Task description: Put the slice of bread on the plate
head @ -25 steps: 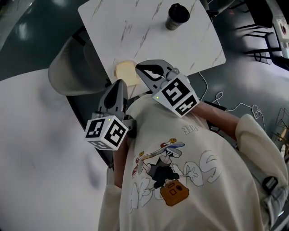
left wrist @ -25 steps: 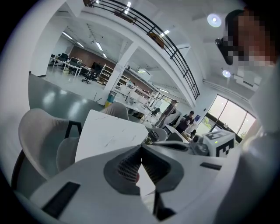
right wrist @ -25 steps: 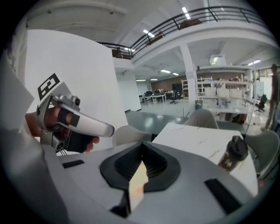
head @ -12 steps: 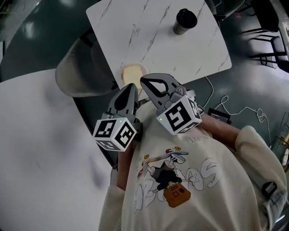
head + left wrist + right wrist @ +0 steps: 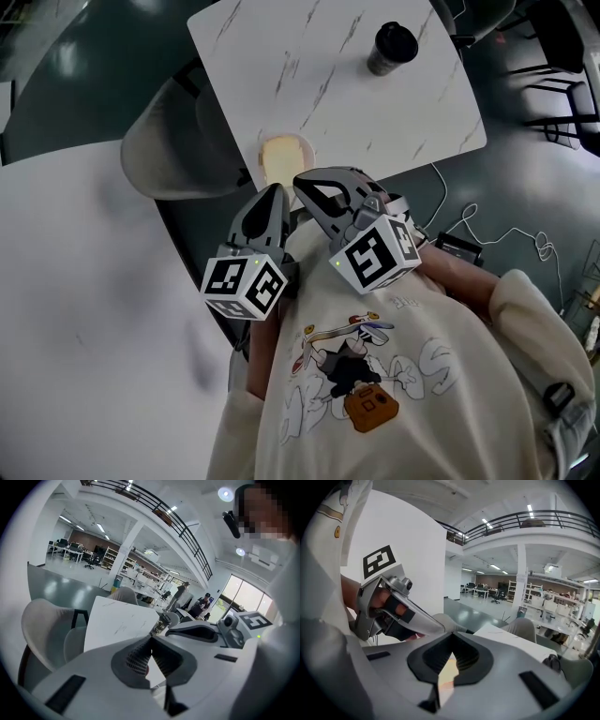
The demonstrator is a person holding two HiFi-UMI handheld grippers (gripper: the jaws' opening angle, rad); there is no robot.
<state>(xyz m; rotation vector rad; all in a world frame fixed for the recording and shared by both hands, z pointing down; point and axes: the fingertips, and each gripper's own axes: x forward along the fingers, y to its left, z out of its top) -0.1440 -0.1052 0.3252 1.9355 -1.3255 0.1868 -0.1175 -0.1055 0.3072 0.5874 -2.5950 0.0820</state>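
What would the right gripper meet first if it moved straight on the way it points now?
Most likely the slice of bread on the plate. The shut right gripper points at it from the near edge of the table, and its own view shows bread beyond the jaws. Depth is uncertain.
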